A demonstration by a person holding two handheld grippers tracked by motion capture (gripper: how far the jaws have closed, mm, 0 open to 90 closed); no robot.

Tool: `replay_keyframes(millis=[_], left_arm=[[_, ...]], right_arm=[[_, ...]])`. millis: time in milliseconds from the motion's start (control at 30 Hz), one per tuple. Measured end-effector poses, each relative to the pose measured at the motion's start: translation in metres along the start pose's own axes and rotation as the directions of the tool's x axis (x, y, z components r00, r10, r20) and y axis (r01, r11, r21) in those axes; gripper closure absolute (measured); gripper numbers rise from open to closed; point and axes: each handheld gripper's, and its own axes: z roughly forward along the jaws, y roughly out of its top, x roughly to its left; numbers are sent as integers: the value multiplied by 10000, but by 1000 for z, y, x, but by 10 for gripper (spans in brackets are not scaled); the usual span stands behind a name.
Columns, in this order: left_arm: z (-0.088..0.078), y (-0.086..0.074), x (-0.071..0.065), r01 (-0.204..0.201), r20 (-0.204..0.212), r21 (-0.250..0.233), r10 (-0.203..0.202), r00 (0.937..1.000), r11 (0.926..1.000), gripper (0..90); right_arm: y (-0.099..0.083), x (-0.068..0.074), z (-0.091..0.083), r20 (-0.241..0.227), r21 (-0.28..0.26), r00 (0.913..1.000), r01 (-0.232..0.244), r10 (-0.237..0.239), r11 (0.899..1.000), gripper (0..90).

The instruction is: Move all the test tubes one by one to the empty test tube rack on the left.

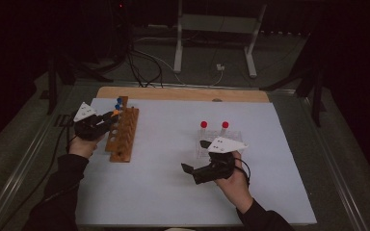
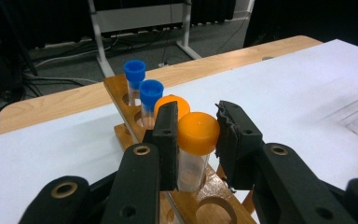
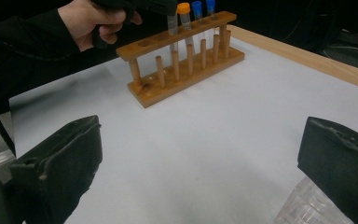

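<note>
A wooden tube rack [image 1: 123,135] stands at the left of the white mat. It holds two blue-capped tubes [image 2: 151,91] at its far end and an orange-capped tube [image 2: 179,103] behind the one I hold. My left gripper [image 2: 198,122] is shut on the nearer orange-capped tube [image 2: 197,136], whose lower end sits in a rack hole; in the high view the left gripper [image 1: 112,116] reaches over the rack. My right gripper [image 1: 195,155] hangs open over the mat, beside a clear plastic rack [image 1: 231,137] with two red-capped tubes [image 1: 204,124].
The right gripper view looks across bare mat [image 3: 223,121] toward the wooden rack [image 3: 186,60] and the hand [image 3: 93,23] holding the left gripper. A corner of the clear rack [image 3: 303,205] lies by the right jaw. A wooden table edge [image 1: 183,93] borders the mat's far side.
</note>
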Motion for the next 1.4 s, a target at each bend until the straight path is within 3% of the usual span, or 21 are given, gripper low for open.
replay_keyframes(millis=[167, 300, 500, 667, 800, 933, 1100, 1167, 1400], left_arm=[[0, -2, 0, 25, 76, 44, -25, 10000, 10000, 711], [-1, -2, 0, 25, 389, 148, -31, 9992, 9999, 695], [-12, 0, -8, 25, 830, 37, -28, 9965, 10000, 428], [-24, 1, -21, -73, 1397, -216, 102, 9901, 9997, 250], [-31, 4, -31, -72, 2048, -355, 143, 9787, 9993, 133], [-34, 6, -47, -404, 2611, -393, 492, 9641, 9984, 31], [-35, 8, -61, -331, 2977, -646, 509, 9533, 9974, 26], [-36, 10, -64, -267, 3220, -763, 499, 9454, 9967, 22], [-34, 8, -71, -349, 3513, -683, 568, 9345, 9971, 18]], right_arm=[[0, 0, 0, -12, 28, 10000, -5, 5, 10000, 0], [0, 0, 0, -21, 23, 10000, 1, -1, 10000, 0], [2, -4, -3, 94, -81, 10000, -19, 19, 10000, 0], [4, -15, -10, 313, -146, 9995, -61, 66, 9999, 0], [5, -26, -15, 674, -180, 9977, 53, -41, 9998, 0], [3, -37, -20, 1132, -306, 9936, 98, -63, 9995, 0], [-2, -52, -25, 1828, -100, 9829, -190, 205, 9998, 0], [-5, -58, -26, 2062, -144, 9780, -276, 299, 9995, 0], [-10, -75, -30, 2856, -109, 9556, -731, 731, 9973, 0]])
